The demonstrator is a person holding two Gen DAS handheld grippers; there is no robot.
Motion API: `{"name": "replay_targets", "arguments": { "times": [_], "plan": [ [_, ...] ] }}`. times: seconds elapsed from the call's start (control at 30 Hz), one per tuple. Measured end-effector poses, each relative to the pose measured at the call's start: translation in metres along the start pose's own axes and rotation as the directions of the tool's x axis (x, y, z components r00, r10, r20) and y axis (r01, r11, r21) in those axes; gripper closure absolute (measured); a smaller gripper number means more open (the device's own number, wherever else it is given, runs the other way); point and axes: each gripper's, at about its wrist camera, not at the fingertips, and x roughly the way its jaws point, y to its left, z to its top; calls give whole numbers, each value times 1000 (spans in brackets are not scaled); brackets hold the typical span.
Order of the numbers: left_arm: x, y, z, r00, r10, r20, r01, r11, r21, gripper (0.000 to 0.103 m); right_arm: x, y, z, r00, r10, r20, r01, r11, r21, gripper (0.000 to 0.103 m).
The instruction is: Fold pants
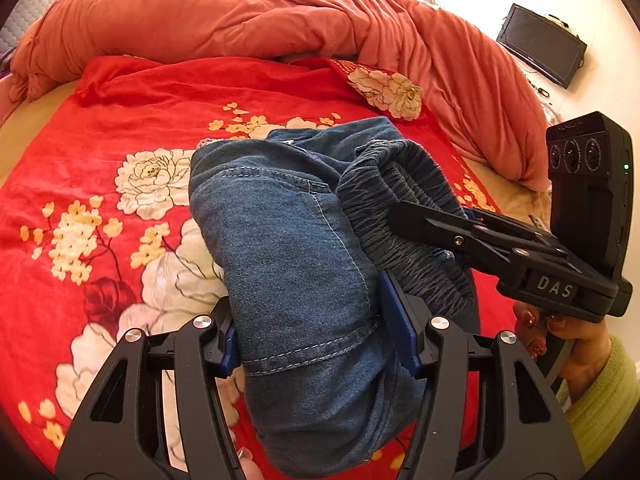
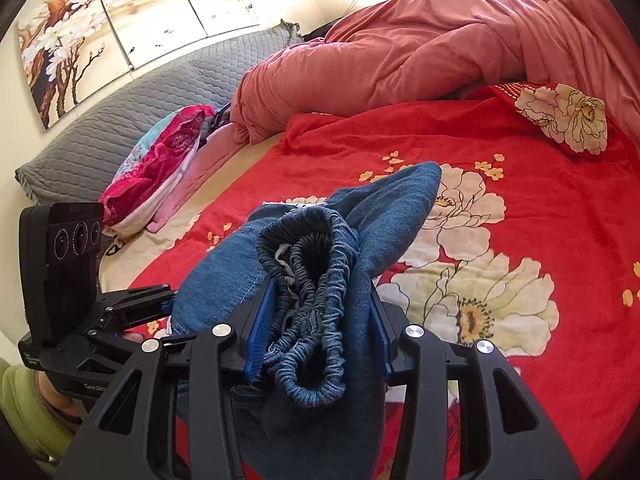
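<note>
Blue denim pants (image 1: 280, 220) are bunched into a thick folded bundle, lifted a little above the red floral blanket (image 1: 120, 120). My left gripper (image 1: 312, 332) is shut on the denim leg part, its blue pads pressing both sides. My right gripper (image 1: 432, 216) comes in from the right and clamps the gathered elastic waistband (image 1: 380, 184). In the right wrist view, the right gripper (image 2: 320, 320) squeezes the folded waistband (image 2: 312, 264) between its blue pads, with the pants (image 2: 392, 208) bulging ahead. The left gripper (image 2: 160, 296) grips the bundle from the left.
A rumpled coral duvet (image 1: 248, 20) lies along the bed's far side. A grey quilted pillow (image 2: 132, 108) and a pink floral bundle (image 2: 160, 160) sit at the head. A dark screen (image 1: 540, 44) stands off the bed. A hand in a green sleeve (image 1: 592, 392) holds the right gripper.
</note>
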Motion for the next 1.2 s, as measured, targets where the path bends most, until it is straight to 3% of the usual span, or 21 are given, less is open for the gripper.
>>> {"name": "replay_targets", "arguments": {
  "times": [0.67, 1.0, 1.2],
  "plan": [
    [46, 26, 48, 998, 57, 28, -58, 998, 39, 52, 47, -28, 42, 998, -63, 2, 63, 998, -4, 62],
    [66, 39, 42, 997, 81, -18, -80, 997, 7, 52, 69, -48, 35, 993, -97, -62, 99, 994, 38, 62],
    [70, 40, 39, 995, 96, -35, -96, 995, 4, 52, 69, -56, 29, 989, -117, -85, 124, 989, 84, 52]
  ]
}}
